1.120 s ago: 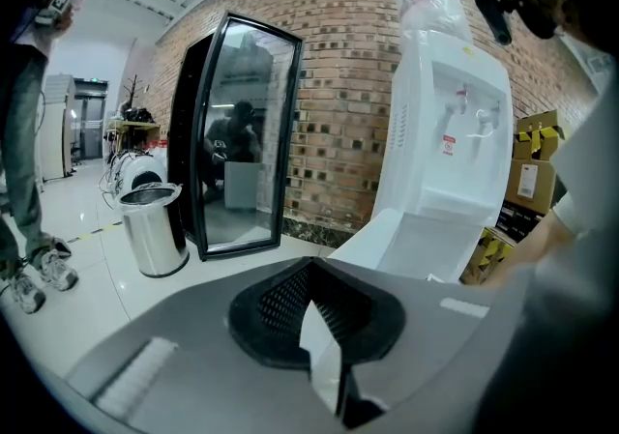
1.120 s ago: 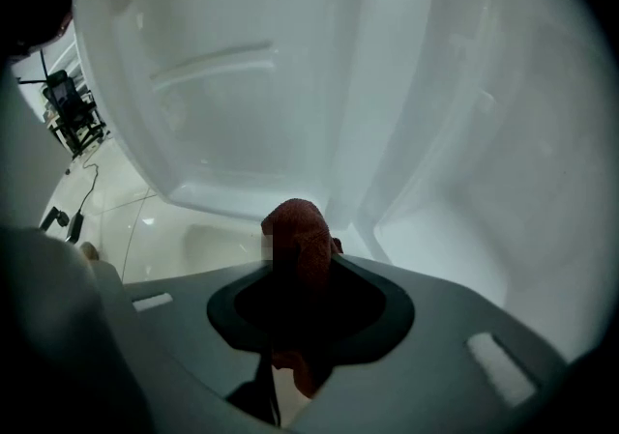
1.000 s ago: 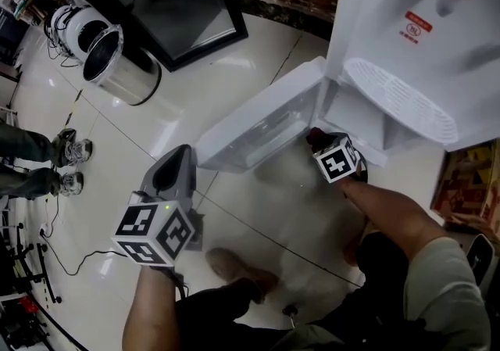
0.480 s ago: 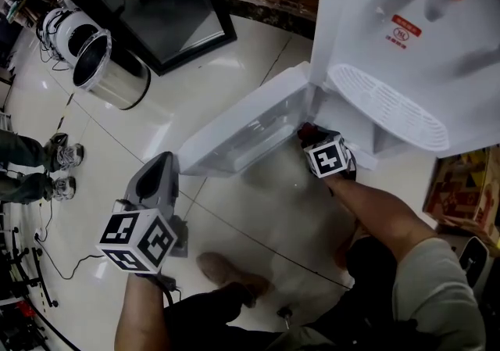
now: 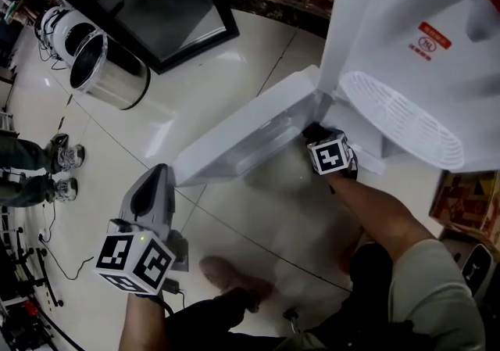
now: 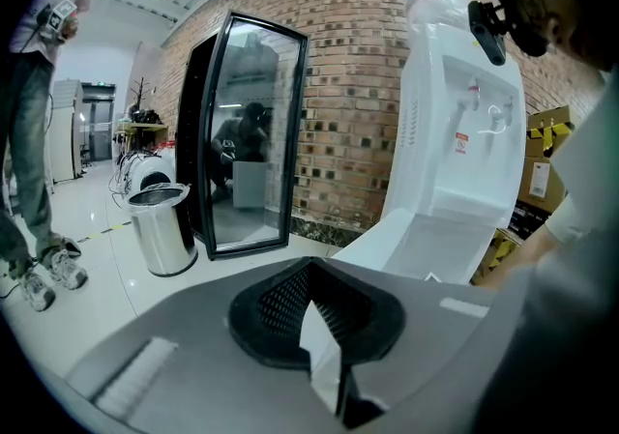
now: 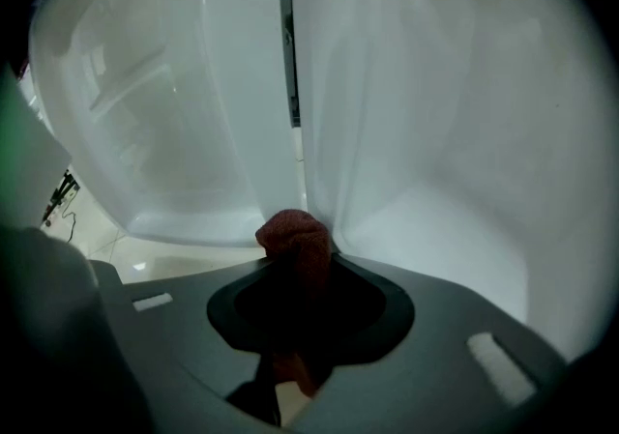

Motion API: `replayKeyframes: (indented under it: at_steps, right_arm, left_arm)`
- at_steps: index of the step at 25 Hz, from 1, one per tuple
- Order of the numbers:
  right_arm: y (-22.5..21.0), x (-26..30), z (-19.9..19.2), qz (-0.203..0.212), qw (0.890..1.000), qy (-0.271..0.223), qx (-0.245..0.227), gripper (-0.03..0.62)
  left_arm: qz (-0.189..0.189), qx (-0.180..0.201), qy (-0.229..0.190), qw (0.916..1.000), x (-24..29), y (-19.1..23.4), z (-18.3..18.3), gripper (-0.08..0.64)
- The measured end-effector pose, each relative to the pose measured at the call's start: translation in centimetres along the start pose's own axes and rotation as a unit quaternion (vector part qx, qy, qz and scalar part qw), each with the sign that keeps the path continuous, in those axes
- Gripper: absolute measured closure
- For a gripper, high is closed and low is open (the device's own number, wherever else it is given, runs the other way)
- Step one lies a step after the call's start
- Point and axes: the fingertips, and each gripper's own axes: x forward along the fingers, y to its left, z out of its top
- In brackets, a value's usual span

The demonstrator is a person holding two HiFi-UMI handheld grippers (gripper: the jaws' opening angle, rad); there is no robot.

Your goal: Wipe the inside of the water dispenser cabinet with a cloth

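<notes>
The white water dispenser (image 5: 406, 21) stands at the upper right with its lower cabinet door (image 5: 242, 134) swung open to the left. My right gripper (image 5: 315, 137) reaches down into the corner where the door meets the cabinet and is shut on a dark red cloth (image 7: 295, 239). In the right gripper view the cloth bulges out past the jaws against the hinge gap (image 7: 287, 55), between the door's inside (image 7: 164, 113) and the cabinet's white inner wall (image 7: 435, 132). My left gripper (image 5: 155, 179) hangs shut and empty over the floor at the lower left, away from the dispenser.
A steel bin (image 5: 105, 68) and a black-framed glass door (image 5: 180, 5) stand at the far left. A bystander's shoes (image 5: 66, 155) and cables (image 5: 55, 263) are at the left edge. My own foot (image 5: 226, 271) is below. Cardboard boxes (image 5: 469, 201) sit right of the dispenser.
My right gripper with the cloth has slid a little lower along the hinge corner of the cabinet. The left gripper has stayed where it was.
</notes>
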Motion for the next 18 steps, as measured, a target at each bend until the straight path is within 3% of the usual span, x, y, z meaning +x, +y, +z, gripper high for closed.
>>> replayKeyframes:
  at_steps: [7,18]
  right_arm:
    - [-0.6,-2.1,2.0,-0.023,0.999,-0.035,0.026,0.479]
    - [-1.4,-11.1,8.1,-0.035,0.986,-0.146,0.068,0.48]
  left_arm:
    - [-0.003,0.007,-0.001,1.0,0.2,-0.2,-0.3,0.56]
    - [-0.013,0.054,-0.002,0.9985,0.0,-0.7,-1.1,0.56]
